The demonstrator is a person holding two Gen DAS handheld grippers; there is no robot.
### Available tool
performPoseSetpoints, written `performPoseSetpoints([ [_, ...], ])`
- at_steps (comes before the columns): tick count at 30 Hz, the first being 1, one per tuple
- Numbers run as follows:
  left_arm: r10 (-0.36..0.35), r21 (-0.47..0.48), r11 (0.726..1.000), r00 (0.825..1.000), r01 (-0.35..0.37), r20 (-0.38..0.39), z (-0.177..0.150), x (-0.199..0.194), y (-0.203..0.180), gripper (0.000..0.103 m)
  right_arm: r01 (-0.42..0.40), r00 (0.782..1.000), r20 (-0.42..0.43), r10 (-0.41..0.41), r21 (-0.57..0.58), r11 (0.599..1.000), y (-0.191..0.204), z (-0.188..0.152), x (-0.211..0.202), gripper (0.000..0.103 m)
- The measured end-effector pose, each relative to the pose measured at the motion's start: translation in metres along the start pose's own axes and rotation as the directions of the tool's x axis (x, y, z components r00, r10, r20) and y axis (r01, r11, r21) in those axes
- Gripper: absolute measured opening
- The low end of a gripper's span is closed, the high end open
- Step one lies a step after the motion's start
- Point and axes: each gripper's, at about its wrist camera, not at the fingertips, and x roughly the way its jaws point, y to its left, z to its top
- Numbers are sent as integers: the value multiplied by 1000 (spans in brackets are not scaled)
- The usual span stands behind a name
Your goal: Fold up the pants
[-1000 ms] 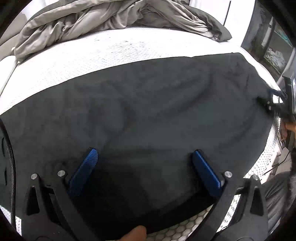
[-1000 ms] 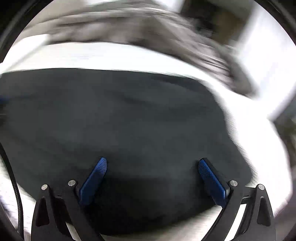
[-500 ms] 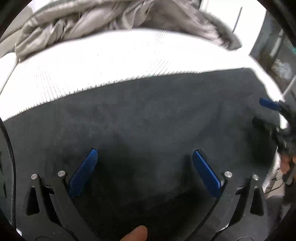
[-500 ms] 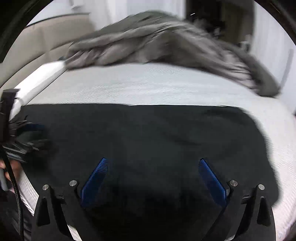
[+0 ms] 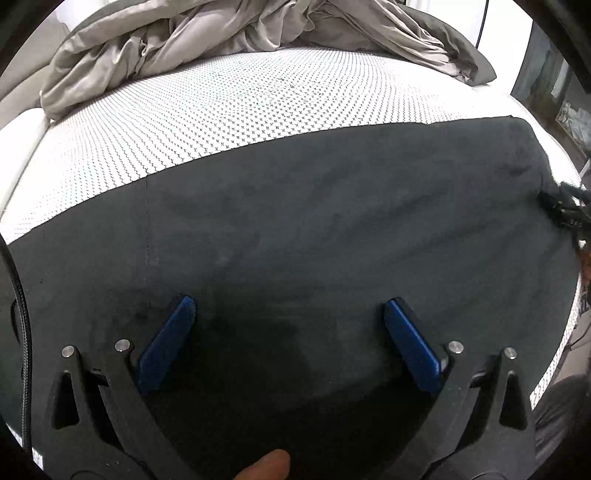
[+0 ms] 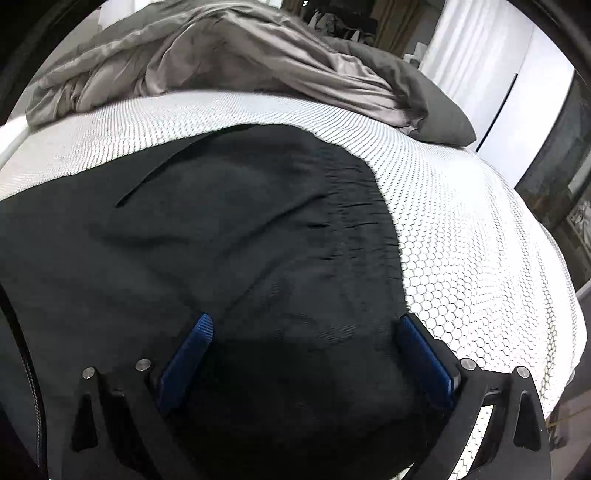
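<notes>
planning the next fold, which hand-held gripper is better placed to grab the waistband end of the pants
Right. The right hand-held gripper hangs open beside the gathered waistband. The left hand-held gripper, also open, faces plain black fabric of the pants.

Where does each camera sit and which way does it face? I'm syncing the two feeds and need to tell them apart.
Left wrist: on the left gripper, low over the black pants, facing across the bed toward the grey duvet; open jaws and a fingertip show, right gripper at the far right edge.
Right wrist: on the right gripper, above the pants' gathered waistband; only its open jaws show.
Shared: pants, white mattress, duvet.
</notes>
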Motion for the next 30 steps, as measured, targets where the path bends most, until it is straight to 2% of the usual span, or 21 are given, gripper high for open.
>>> performPoseSetpoints([
  [2,-11,-18,1000,1000,11,4,1,-5,-2,102,54,998,26,-54,-22,998,9,3,-17,100],
  [4,-42,-30,999,999,43,22,7,-12,-2,102,56,997,53,-54,-44,997,27,5,-39,100],
  [6,-25,-25,999,999,26,47,13,-20,-9,102,5,995,98,1,-60,998,49,13,-56,100],
  [7,-13,-23,1000,998,14,57,16,-20,-12,102,-64,991,111,72,-71,995,65,24,-58,100],
  [8,-5,-25,1000,998,7,63,19,-17,-14,102,-136,984,104,145,-92,986,85,35,-57,100],
  [10,0,-24,1000,1000,1,26,19,-4,-19,102,-205,974,67,218,-162,965,125,43,-53,100],
  [12,26,-19,999,999,-26,-29,16,11,-20,102,-227,971,15,240,-272,935,167,39,-44,100],
  [14,23,-13,1000,1000,-23,-18,13,13,-20,102,-208,976,-19,215,-346,915,182,31,-30,99],
  [16,19,-7,1000,1000,-19,-15,11,10,-18,102,-226,973,-33,228,-314,922,164,31,-24,100],
  [17,16,-4,1000,1000,-17,-13,9,10,-17,102,-201,979,-34,199,-276,940,148,31,-20,100],
  [18,14,-2,1000,1000,-14,-10,7,9,-16,102,-87,996,-17,85,-212,973,120,33,-13,100],
  [19,11,-1,1000,1000,-11,-9,6,8,-16,102,6,1000,-11,-9,-174,985,106,27,-6,100],
  [20,7,2,1000,1000,-7,-8,4,8,-16,102,105,994,-14,-108,-126,986,83,25,1,101],
  [21,6,4,1000,1000,-6,-9,4,9,-15,102,139,989,-51,-141,-39,989,53,20,10,101],
  [23,8,4,1000,1000,-8,-16,2,7,-18,102,27,998,-68,-20,106,994,23,12,10,101],
  [26,11,0,1000,999,-11,-39,12,3,-10,102,77,997,-29,-74,98,992,24,9,-16,100],
  [28,1,-13,1000,1000,-1,0,20,-11,-9,102,66,998,20,-67,63,996,45,0,-50,100],
  [30,-5,-26,1000,999,6,40,34,-20,-9,102,55,998,39,-56,18,998,65,6,-66,100],
])
